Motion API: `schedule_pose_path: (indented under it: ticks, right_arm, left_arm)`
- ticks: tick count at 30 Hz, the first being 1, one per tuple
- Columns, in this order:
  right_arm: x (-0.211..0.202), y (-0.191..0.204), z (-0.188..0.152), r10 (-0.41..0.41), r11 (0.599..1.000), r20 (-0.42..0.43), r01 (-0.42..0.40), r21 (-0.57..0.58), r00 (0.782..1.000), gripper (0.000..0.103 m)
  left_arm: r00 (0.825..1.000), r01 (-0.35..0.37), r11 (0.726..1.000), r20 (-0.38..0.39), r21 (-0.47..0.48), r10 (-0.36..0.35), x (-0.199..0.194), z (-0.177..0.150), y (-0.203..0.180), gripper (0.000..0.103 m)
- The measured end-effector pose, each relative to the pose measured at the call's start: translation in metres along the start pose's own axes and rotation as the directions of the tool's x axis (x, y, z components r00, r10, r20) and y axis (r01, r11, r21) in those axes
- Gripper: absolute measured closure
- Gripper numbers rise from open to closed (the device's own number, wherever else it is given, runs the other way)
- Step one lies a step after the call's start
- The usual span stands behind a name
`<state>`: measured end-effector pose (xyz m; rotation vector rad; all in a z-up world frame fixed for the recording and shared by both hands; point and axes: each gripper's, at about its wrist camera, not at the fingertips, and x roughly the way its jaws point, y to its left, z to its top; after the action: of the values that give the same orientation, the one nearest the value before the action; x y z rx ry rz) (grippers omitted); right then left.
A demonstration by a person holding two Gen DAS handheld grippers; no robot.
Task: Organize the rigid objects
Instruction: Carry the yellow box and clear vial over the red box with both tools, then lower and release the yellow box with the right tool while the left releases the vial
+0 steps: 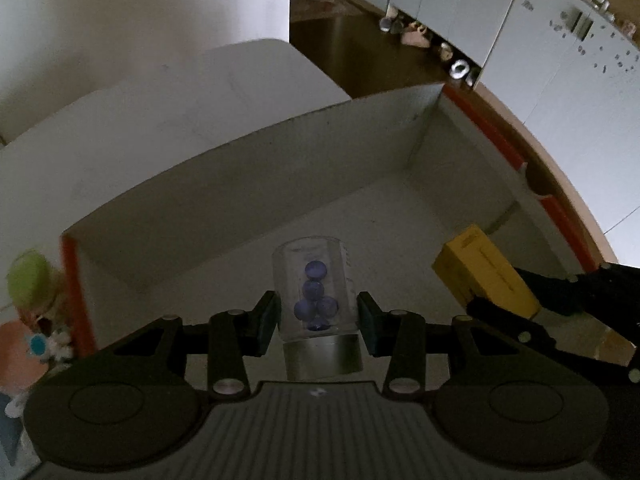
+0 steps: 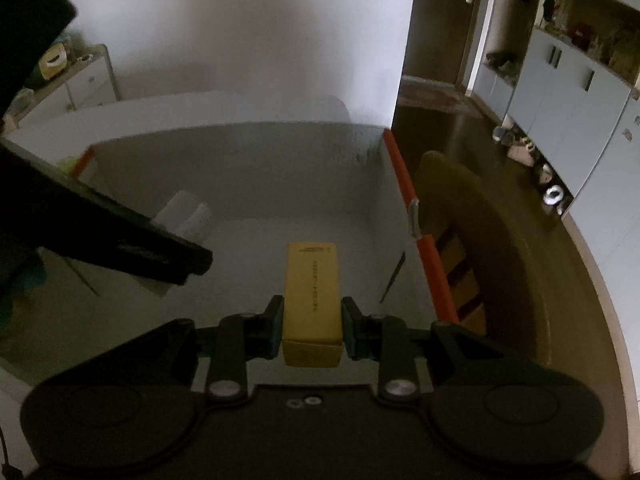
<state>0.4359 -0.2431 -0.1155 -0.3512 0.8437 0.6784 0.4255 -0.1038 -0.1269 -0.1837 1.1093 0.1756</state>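
Nearest the left wrist camera, the left hand-held gripper (image 1: 316, 314) is clamped on a clear jar (image 1: 314, 292), its pads pressing the jar's sides; several blue beads (image 1: 314, 296) lie inside it and a silvery lid (image 1: 322, 356) caps the end toward the camera. That jar hangs over the inside of a large white cardboard box (image 1: 240, 184) with orange edges (image 1: 492, 136), above the box's pale floor. To the right in the same view, a yellow carton (image 1: 486, 270) is low over the box floor, gripped by the dark fingers of the right hand-held gripper (image 1: 520, 300). From the right wrist camera, the right hand-held gripper (image 2: 312, 326) is closed on that yellow carton (image 2: 313, 300), which points away from the camera with dark print along its top face, inside the same box near the orange-edged right wall (image 2: 420, 220). A dark arm of the left tool (image 2: 120, 236) crosses the left of this view, with the jar (image 2: 184, 216) partly hidden behind it. Beyond the box is a dark floor (image 2: 460, 132) and white cabinets (image 1: 540, 40).
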Motion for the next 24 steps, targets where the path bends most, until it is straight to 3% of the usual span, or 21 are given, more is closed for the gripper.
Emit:
schedule_pose_path:
  ticks: [11, 24]
  right_arm:
    - [0.023, 0.001, 0.001, 0.028, 0.999, -0.108, -0.03, -0.017, 0.994, 0.075]
    - [0.033, 0.01, 0.003, 0.012, 0.999, -0.188, -0.018, -0.034, 0.982, 0.075]
  left_arm:
    - [0.996, 0.005, 1.0, -0.094, -0.028, -0.008, 0.047, 0.014, -0.005, 0.061]
    - [0.993, 0.007, 1.0, -0.115, -0.023, -0.01, 0.06, 0.024, -0.006, 0.061]
